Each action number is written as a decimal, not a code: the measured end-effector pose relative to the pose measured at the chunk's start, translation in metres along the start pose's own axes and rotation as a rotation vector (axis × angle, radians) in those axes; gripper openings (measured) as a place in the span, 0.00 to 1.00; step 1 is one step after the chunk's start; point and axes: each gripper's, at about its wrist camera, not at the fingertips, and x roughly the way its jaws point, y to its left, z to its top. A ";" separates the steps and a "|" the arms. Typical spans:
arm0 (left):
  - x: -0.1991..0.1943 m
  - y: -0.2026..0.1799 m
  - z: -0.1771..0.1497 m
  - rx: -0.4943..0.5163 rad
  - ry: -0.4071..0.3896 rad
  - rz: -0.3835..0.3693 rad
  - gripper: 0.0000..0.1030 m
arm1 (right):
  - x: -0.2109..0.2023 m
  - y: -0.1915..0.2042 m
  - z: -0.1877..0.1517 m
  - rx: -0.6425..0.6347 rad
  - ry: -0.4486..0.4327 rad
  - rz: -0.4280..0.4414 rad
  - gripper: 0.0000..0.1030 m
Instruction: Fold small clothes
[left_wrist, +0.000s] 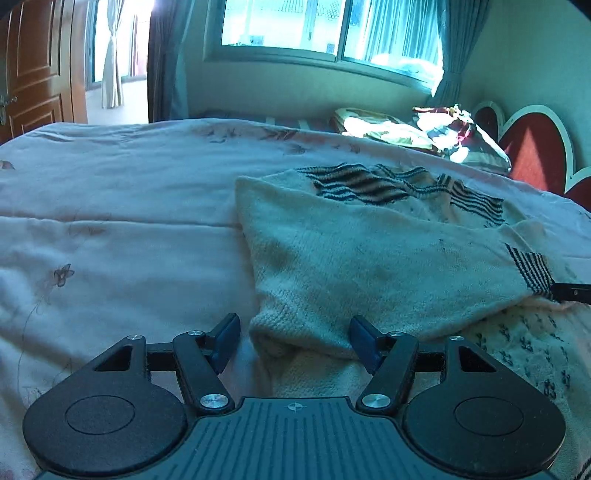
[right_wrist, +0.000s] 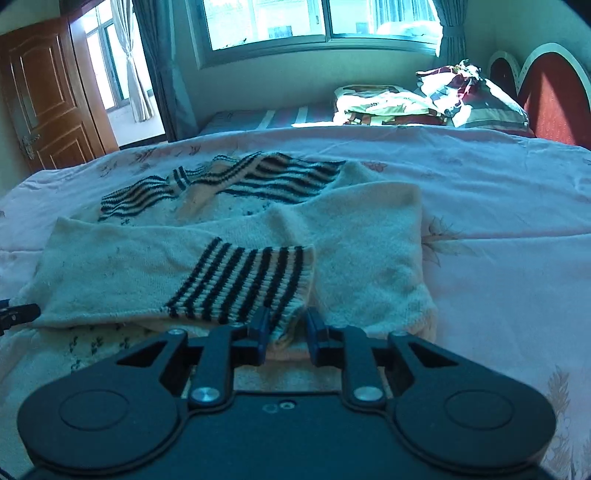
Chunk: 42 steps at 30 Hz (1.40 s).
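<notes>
A small cream knitted sweater (right_wrist: 369, 258) with dark stripes lies partly folded on a bed (left_wrist: 110, 221) covered by a pale flowered quilt, one sleeve laid across its body. The right gripper (right_wrist: 286, 334) has its jaws nearly closed around the edge of the striped cuff (right_wrist: 243, 284), and the knit appears pinched between the blue pads. The left gripper (left_wrist: 293, 341) hangs open over the near left corner of the sweater, a bulky fold between its jaws but not pressed. The likely trouble is a shallow hold on the cuff: the loose knit could slip free, or a pull could drag the whole sweater and undo the fold. The left gripper could also catch the quilt along with the fold. At the far right, a pile of bedding (right_wrist: 424, 99) and a red headboard (right_wrist: 554, 96) sit well apart. A window and a wooden door (right_wrist: 40, 96) lie beyond. Nothing blocks either gripper.
</notes>
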 end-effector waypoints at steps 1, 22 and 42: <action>-0.005 0.001 0.002 -0.003 -0.003 0.001 0.64 | -0.006 0.001 0.002 0.016 -0.005 0.002 0.22; -0.114 0.017 -0.095 -0.210 0.131 -0.161 0.77 | -0.126 -0.068 -0.101 0.363 0.110 0.129 0.54; -0.128 0.003 -0.164 -0.648 0.170 -0.476 0.77 | -0.138 -0.078 -0.165 0.518 0.223 0.490 0.24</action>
